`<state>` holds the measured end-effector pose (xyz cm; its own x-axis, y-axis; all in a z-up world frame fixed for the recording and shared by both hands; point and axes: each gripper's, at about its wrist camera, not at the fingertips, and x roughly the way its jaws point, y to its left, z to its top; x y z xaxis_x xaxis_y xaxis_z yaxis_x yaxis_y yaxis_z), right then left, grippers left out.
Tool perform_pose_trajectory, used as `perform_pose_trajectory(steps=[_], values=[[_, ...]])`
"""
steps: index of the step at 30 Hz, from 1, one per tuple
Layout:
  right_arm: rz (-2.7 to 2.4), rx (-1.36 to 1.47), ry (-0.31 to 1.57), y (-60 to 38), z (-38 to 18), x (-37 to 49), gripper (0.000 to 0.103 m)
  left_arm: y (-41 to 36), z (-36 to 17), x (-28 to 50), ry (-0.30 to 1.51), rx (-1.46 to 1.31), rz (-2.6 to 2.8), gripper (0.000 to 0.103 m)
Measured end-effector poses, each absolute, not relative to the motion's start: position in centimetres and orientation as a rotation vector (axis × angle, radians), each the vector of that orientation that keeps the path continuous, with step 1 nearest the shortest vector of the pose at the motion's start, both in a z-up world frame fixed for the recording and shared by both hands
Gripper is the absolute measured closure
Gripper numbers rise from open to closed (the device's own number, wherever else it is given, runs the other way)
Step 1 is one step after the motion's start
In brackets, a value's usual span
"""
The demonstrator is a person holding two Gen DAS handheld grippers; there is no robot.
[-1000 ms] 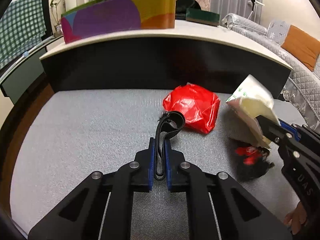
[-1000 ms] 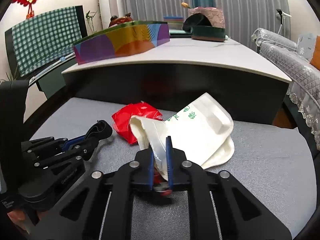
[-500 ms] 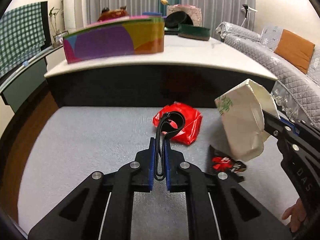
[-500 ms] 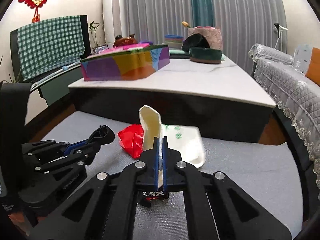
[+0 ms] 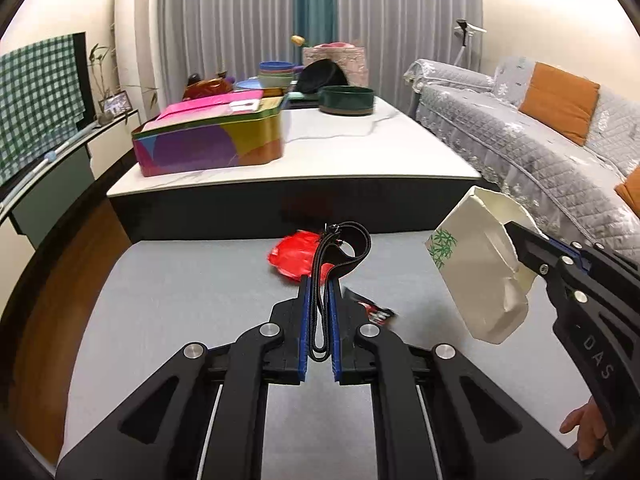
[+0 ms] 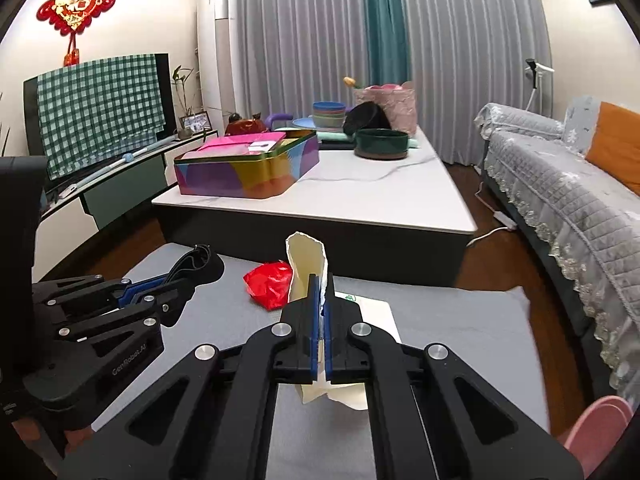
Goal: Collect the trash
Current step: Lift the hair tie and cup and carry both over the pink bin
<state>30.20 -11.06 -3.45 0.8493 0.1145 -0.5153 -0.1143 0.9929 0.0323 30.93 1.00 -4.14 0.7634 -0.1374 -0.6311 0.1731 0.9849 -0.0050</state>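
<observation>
My left gripper [image 5: 319, 280] is shut on a black looped strap [image 5: 344, 246], which stands up from its tips above the grey mat [image 5: 180, 300]. The right gripper [image 6: 320, 284] is shut on the rim of a white paper bag with a green leaf print [image 5: 476, 276], and the bag hangs in the air clear of the mat. A crumpled red plastic bag [image 5: 294, 256] lies on the mat near the low table. Just right of my left fingers lies a small red and black wrapper [image 5: 372, 308]. In the right wrist view the left gripper [image 6: 192, 276] sits at the left with the strap [image 6: 196, 262].
A low white-topped table [image 5: 340, 152] stands behind the mat, carrying a colourful tin [image 5: 208, 140], a dark green bowl [image 5: 346, 100] and stacked dishes. A grey sofa [image 5: 540, 152] runs along the right. A pink object [image 6: 596, 424] shows at the lower right of the right wrist view.
Both grippers have risen. The white bag has come up off the mat and now hangs free, uncovering the small wrapper. The strap stays in the left grip.
</observation>
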Motion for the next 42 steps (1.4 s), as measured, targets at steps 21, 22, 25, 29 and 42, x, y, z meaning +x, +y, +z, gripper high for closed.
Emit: perform_pose_trajectory(steps=[21,22,25,29,42], values=[[-0.193,0.046,0.457,-29.0,2.3,14.9,0.101,-17.8,-0.7,22.7,0.637,0.142,-0.503,0.095],[-0.221,0.048,0.457,-30.3,2.3,14.2,0.101,-18.9,-0.8,22.4,0.638,0.15,-0.522,0.095],[-0.284,0.076,0.465,-33.4,2.0,12.7,0.101,-22.9,-1.1,21.4,0.646,0.179,-0.591,0.095],[-0.359,0.122,0.467,-36.8,1.1,11.2,0.101,-26.9,-1.5,20.1,0.648,0.231,-0.661,0.095],[-0.469,0.193,0.567,-43.4,-3.3,9.4,0.101,-35.3,-4.9,19.1,0.71,0.305,-0.774,0.095]])
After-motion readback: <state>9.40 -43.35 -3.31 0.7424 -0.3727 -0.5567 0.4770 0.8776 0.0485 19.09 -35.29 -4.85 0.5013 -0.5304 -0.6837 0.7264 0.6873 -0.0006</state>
